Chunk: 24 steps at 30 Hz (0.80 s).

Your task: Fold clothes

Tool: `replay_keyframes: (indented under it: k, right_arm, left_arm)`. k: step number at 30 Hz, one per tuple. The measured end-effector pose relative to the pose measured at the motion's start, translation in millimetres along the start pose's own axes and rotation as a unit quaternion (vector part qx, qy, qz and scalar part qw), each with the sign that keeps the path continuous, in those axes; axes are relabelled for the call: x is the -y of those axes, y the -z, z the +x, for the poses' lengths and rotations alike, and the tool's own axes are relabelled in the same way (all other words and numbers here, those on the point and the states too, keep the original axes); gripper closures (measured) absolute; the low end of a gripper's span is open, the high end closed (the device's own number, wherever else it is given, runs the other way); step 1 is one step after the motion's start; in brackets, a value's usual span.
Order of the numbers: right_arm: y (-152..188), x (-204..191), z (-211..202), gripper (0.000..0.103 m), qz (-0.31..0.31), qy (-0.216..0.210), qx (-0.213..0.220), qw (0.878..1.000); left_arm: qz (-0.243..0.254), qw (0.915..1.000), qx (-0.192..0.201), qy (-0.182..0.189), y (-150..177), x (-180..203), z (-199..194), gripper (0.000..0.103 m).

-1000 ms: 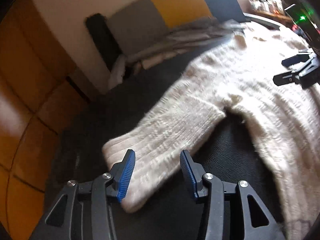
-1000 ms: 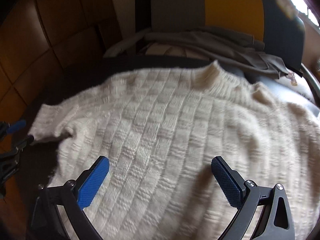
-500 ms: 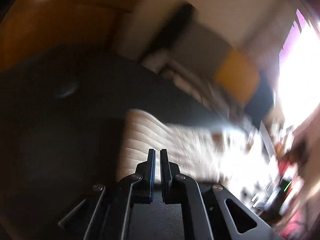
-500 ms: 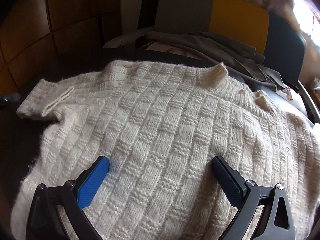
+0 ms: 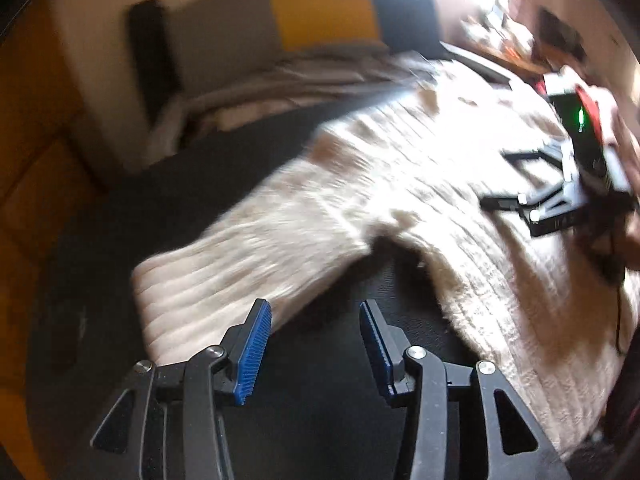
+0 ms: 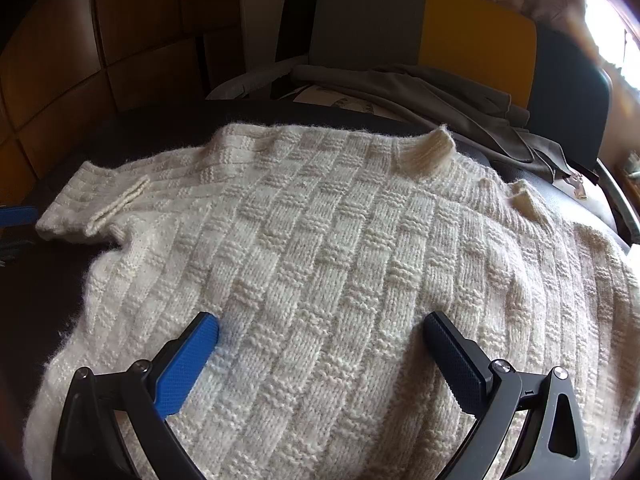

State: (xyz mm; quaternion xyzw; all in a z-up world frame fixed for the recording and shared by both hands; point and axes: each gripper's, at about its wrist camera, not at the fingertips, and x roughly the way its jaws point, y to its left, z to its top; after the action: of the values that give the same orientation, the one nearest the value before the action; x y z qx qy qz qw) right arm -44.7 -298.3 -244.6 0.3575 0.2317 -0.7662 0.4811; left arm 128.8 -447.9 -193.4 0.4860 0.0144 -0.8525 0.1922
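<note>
Left wrist view: the left gripper (image 5: 314, 346) tilts steeply down over the dark surface (image 5: 312, 420), jaws opening with nothing between them, just short of the cream sweater (image 5: 420, 200) sleeve cuff.

Right wrist view: the right gripper (image 6: 320, 354) angles down over the sweater's body, fingers spread wide, clamping nothing.

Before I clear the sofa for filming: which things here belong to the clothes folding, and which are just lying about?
Belongs to the job:
- cream knit sweater, spread flat
- its short sleeve
- left gripper, opening, nothing between the fingers
- right gripper, open over the sweater

Just lying about:
- grey garment behind
- grey, yellow and dark cushion
</note>
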Motion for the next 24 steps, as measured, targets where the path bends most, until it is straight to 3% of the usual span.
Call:
replay_keyframes:
  k: [2,4,7,10,12,16,17,18,22,24]
  right_arm:
    - [-5.5,9.4,4.1,0.0,0.001,-0.002,0.001,1.0]
    - [-5.2,10.1,4.3,0.0,0.002,-0.003,0.002,1.0]
    - [-4.8,10.4,4.7,0.0,0.0,-0.005,0.003,1.0]
    - [-4.9,10.3,5.5,0.0,-0.002,-0.004,0.004,1.0]
    - [-4.9,10.1,5.7,0.0,-0.002,-0.004,0.005,1.0]
    - [-5.1,10.6,4.1,0.0,-0.003,-0.003,0.004,1.0]
    - [-4.7,11.2,3.5,0.0,-0.002,-0.003,0.004,1.0]
    - [-5.7,8.7,3.8,0.0,-0.002,-0.003,0.004,1.0]
    - [-5.4,9.6,3.3,0.0,-0.001,-0.003,0.005,1.0]
    - [-4.5,11.8,0.9,0.0,-0.001,-0.003,0.005,1.0]
  left_arm:
    - [0.009,0.9998,-0.016,-0.004,-9.1,-1.7,13.8,0.057]
    - [-0.012,0.9998,-0.018,0.004,-10.6,-12.0,19.3,0.068]
    - [-0.068,0.9975,-0.019,-0.004,-7.3,-34.4,25.8,0.095]
    - [-0.144,0.9894,0.005,0.016,-1.2,-58.5,19.3,0.098]
    - [-0.209,0.9763,0.041,0.036,8.0,-77.7,3.7,0.098]
    - [-0.35,0.9313,0.089,0.046,45.1,-127.6,-21.3,0.098]
    - [-0.36,0.9278,0.089,0.04,54.9,-133.8,-26.0,0.098]
    - [-0.361,0.9279,0.087,0.034,63.7,-137.4,-31.1,0.098]
    - [-0.304,0.9486,0.089,-0.005,63.5,-119.2,-47.9,0.088]
    - [-0.33,0.9406,0.074,-0.033,67.6,-127.4,-48.9,0.095]
